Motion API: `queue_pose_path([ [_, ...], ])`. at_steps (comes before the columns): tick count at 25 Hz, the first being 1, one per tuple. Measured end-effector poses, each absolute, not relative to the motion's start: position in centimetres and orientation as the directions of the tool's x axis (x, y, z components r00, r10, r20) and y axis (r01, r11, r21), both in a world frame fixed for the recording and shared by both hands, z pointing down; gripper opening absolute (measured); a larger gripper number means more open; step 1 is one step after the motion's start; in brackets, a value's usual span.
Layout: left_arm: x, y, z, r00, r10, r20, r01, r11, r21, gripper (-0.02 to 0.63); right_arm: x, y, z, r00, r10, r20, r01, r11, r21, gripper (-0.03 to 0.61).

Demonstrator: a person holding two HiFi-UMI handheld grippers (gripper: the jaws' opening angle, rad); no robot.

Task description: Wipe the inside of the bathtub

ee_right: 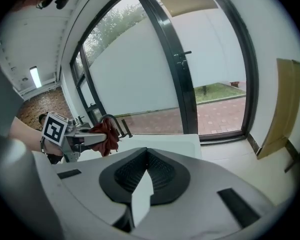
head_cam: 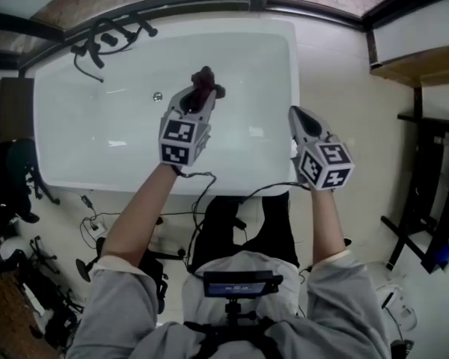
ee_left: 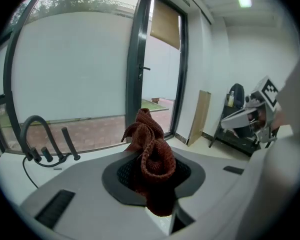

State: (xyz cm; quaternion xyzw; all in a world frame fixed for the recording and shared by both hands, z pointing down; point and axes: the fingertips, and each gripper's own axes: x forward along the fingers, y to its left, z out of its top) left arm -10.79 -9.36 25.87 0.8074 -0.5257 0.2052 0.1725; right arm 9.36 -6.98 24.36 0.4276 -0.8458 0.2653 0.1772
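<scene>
Red-brown cloth is bunched up and squeezed tight between the 2 fingers of the left gripper. The gripper holds the cloth up over the inside of the white bathtub, near the middle. Part of the cloth pokes up past the fingers. The tub's smooth bottom shows 1 small round drain, left of the cloth. A black tap sits on the tub's far left corner. The right gripper is by the tub's right edge. Its fingers are pressed together with nothing between them.
</scene>
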Motion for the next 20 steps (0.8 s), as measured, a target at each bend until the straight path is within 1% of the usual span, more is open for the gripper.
queue_pose_path([
  [4,-11.5,-1.6,20.2,0.379,-0.788,0.486,-0.915,-0.398,0.068,0.091,11.6,-0.3,21.3,-0.549,-0.639,0.539,-0.835,0.450,-0.317,0.011],
  [7,-12.3,3.5,17.2,0.357,-0.815,0.457,-0.929,-0.360,0.084,0.091,12.2,3.8,19.9,-0.554,-0.623,0.553,-0.831,0.451,-0.324,0.011],
  [11,-12.4,10.2,15.3,0.325,-0.832,0.449,-0.941,-0.331,0.067,0.091,12.2,8.8,18.6,-0.577,-0.598,0.557,-0.812,0.492,-0.313,0.011],
  [14,-13.0,15.4,14.6,0.290,-0.846,0.447,-0.955,-0.289,0.072,0.091,11.5,12.4,17.7,-0.599,-0.593,0.538,-0.794,0.526,-0.304,0.011],
  [20,-11.2,24.0,11.9,0.244,-0.879,0.409,-0.969,-0.238,0.065,0.091,13.3,20.2,15.0,-0.624,-0.602,0.499,-0.775,0.558,-0.296,0.011],
])
